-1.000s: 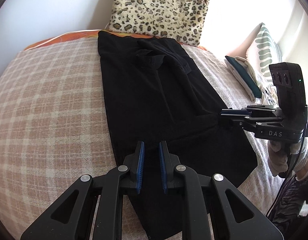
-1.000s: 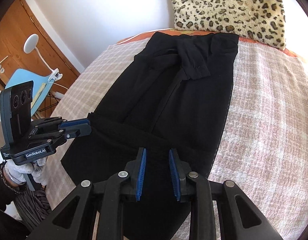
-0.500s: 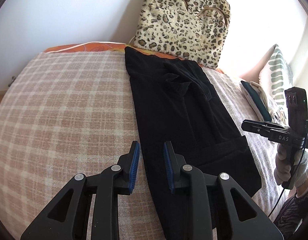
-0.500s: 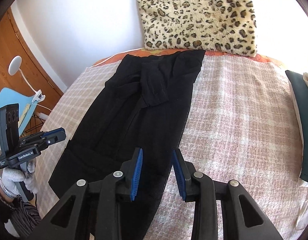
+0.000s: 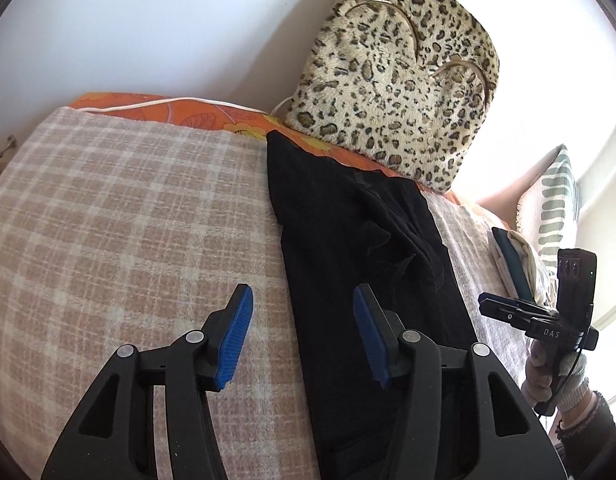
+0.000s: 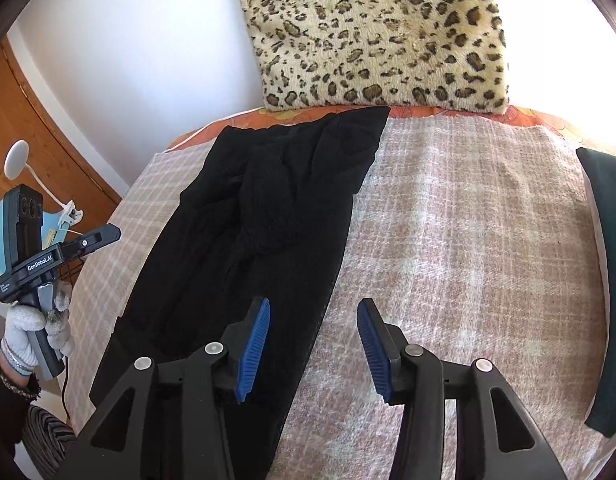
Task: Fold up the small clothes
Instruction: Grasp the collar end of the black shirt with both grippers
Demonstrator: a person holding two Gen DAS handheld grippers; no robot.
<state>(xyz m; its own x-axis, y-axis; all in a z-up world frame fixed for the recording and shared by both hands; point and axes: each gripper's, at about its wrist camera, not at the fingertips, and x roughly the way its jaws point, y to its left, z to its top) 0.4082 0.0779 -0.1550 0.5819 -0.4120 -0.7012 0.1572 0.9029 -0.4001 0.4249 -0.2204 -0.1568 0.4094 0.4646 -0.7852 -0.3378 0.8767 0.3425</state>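
Black garment [image 5: 347, 264] lies lengthwise toward leopard cushion [image 5: 395, 80]; left claw [image 5: 300, 340] & right claw [image 6: 312, 346] both released.

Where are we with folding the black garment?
Done: the garment lies as a long narrow strip on the blanket, sides apparently folded in. In hand: nothing; the left tongs and right tongs are open above its edges. Left: folding it lengthwise.

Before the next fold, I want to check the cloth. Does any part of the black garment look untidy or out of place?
Yes. Near the far end of the black garment, by the leopard cushion, a bunched flap lies crumpled on the flat layers. The rest lies as a long smooth strip on the checked blanket. Both claws are open and hold nothing.
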